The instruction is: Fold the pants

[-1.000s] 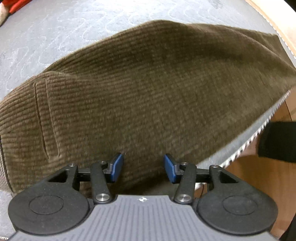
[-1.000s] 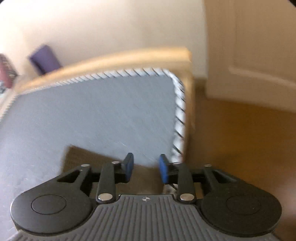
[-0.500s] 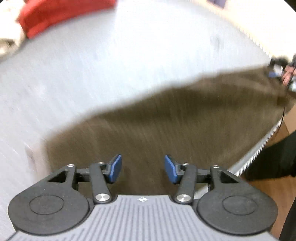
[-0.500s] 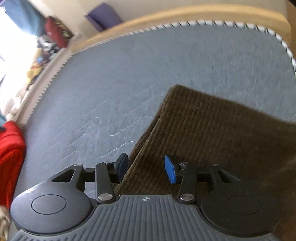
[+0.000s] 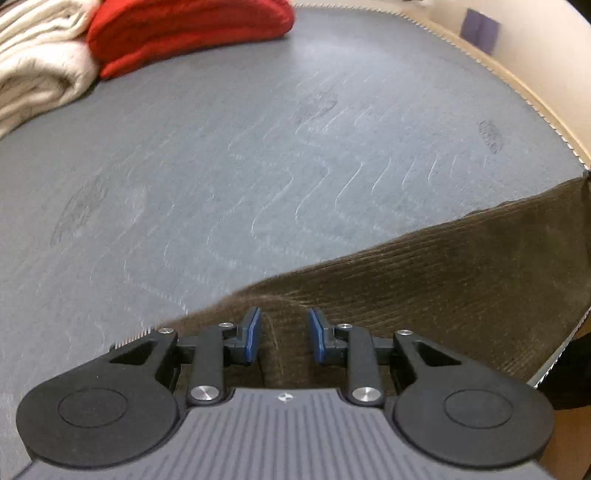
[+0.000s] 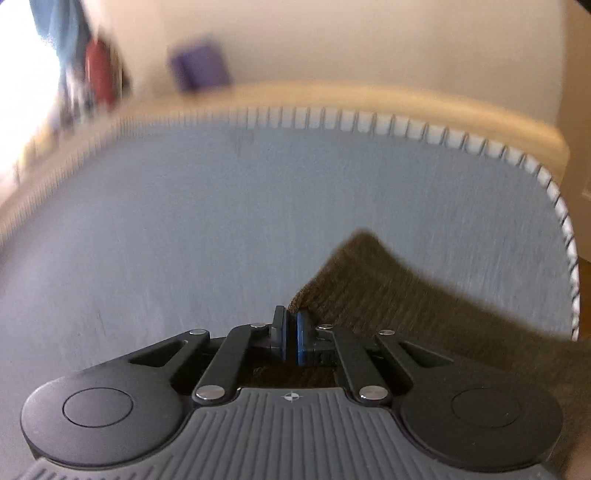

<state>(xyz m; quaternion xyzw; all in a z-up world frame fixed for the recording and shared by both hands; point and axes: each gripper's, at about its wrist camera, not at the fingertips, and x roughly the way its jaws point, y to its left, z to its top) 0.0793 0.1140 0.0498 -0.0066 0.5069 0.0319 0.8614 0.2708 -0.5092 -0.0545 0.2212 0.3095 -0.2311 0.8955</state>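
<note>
Left wrist view: the left hand-held gripper (image 5: 283,334) is closing over the brown corduroy pants (image 5: 461,295), a fold of cloth between its blue pads, not yet pinched. The pants lie at the near edge of the grey mattress (image 5: 240,166); red (image 5: 192,33) and cream (image 5: 33,70) folded clothes sit far off.

Right wrist view, blurred: the right hand-held gripper (image 6: 290,338) is fully closed at the pants' (image 6: 388,291) edge, seemingly gripping it.

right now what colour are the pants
Dark olive-brown corduroy pants, ribbed; clearest in the left wrist view.
</note>
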